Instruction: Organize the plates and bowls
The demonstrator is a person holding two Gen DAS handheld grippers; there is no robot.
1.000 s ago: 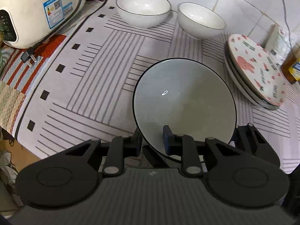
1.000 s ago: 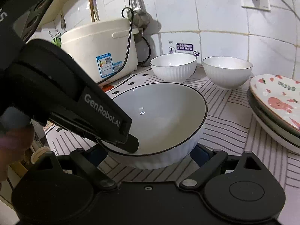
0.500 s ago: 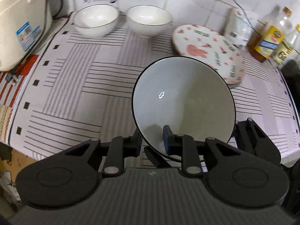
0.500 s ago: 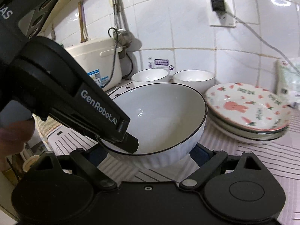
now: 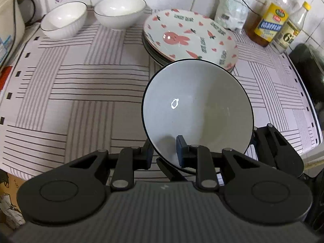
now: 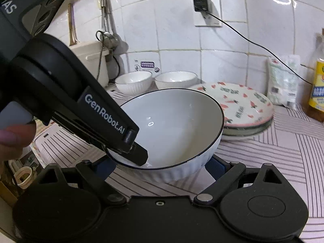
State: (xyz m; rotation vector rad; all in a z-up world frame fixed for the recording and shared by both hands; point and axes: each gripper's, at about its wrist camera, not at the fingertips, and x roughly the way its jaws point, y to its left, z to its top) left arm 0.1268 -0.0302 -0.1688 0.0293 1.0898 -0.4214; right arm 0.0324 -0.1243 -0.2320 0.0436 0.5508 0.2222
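Hiding the right gripper (image 6: 160,167) fingertips, the large bowl (image 6: 174,129) blocks them.

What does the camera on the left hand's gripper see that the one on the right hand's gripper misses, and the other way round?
Only the left wrist view shows a second, smaller bottle and the left gripper pinching the big bowl's rim from its own side.

Only the right wrist view shows the wall socket, hanging utensils, a person's fingers, and the right gripper straddling the bowl's ribbed wall.

Both show the big bowl, two small white bowls, the bunny plate stack, a white packet, the yellow-labelled bottle and the striped cloth.
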